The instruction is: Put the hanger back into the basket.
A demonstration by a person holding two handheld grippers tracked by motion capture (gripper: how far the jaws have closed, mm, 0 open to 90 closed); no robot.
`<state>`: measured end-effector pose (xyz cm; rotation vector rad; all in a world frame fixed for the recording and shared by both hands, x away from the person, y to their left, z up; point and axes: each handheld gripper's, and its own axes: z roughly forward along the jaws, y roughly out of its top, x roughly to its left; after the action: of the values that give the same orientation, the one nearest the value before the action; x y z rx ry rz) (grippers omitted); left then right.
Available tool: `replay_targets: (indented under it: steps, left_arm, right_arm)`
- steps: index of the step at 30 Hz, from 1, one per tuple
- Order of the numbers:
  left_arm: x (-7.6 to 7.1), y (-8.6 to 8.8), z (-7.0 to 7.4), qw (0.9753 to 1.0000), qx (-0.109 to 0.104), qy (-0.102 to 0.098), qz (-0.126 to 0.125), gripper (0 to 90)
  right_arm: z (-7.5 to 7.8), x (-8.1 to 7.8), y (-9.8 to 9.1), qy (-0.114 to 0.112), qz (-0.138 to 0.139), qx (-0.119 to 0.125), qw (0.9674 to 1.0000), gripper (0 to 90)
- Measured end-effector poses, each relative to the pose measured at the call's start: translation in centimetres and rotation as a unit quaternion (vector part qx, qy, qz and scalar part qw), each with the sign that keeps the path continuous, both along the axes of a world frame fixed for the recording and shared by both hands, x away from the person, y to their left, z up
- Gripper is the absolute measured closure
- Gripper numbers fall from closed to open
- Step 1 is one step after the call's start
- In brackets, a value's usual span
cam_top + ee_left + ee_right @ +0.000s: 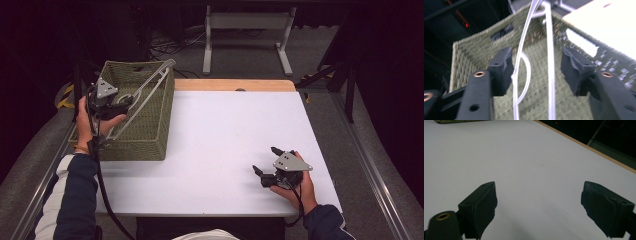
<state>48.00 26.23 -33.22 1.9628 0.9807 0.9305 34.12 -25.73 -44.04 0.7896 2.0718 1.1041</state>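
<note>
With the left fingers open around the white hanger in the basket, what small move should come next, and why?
Probably draw the left gripper back out of the green basket: its fingers stand apart from the white hanger, which leans on the basket's far rim.

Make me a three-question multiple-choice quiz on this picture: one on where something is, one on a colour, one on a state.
1. Where does the white hanger lie?
A. In the woven basket
B. On the bare table
C. On the floor

2. What colour is the basket?
A. Red
B. Olive green
C. Blue

3. How do the left gripper jaws stand?
A. Clamped on the hanger
B. Apart, pads off the hanger
C. Clamped on the basket rim

Answers: 1 A, the hanger leans inside the basket, its tip over the far corner. 2 B, the weave is olive green. 3 B, the left gripper view shows gaps between both pads and the hanger's rods.
</note>
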Motion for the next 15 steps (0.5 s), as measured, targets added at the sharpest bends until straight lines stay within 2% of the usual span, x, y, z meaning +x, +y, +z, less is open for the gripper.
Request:
replay_targets:
  steps: [1, 2, 4, 5, 7, 8, 11, 13, 15]
  left_arm:
    - [-0.5, -0.6, 0.3, 0.9998, -0.007, -0.016, -0.007, 35.3]
    - [-0.8, -0.9, 0.3, 0.9996, -0.014, -0.023, -0.012, 32.2]
    - [-1.0, -1.1, 0.4, 0.9992, -0.019, -0.03, -0.019, 30.7]
    - [-1.3, -1.4, 0.4, 0.9989, -0.024, -0.033, -0.024, 25.4]
    - [-1.9, -2.1, 0.4, 0.9975, -0.037, -0.041, -0.043, 21.6]
    - [-1.9, -2.1, 0.4, 0.9975, -0.037, -0.041, -0.043, 19.5]
    - [-2.7, -3.0, 0.4, 0.9954, -0.048, -0.047, -0.068, 16.4]
    - [-3.4, -3.9, 0.3, 0.993, -0.05, -0.057, -0.09, 11.4]
    - [-3.7, -4.2, 0.3, 0.9921, -0.052, -0.059, -0.098, 9.9]
  right_arm:
    - [0.0, 0.0, 0.0, 0.0, 0.0, -0.001, 1.0, 13.7]
    - [0.0, 0.0, 0.0, 0.001, 0.001, 0.0, 1.0, 13.7]
    - [0.0, 0.0, 0.0, 0.001, 0.001, 0.0, 1.0, 13.6]
    - [0.0, 0.0, 0.0, 0.0, 0.0, -0.001, 1.0, 13.7]
    - [0.0, 0.0, 0.0, 0.0, 0.0, 0.0, 1.0, 13.7]
    - [0.0, 0.0, 0.0, 0.0, 0.0, 0.0, 1.0, 13.7]
    - [0.0, 0.0, 0.0, 0.0, 0.001, 0.0, 1.0, 13.7]
    - [0.0, 0.0, 0.1, 0.001, 0.001, 0.0, 1.0, 13.6]
    - [0.0, 0.0, 0.1, 0.0, 0.001, -0.001, 1.0, 13.6]
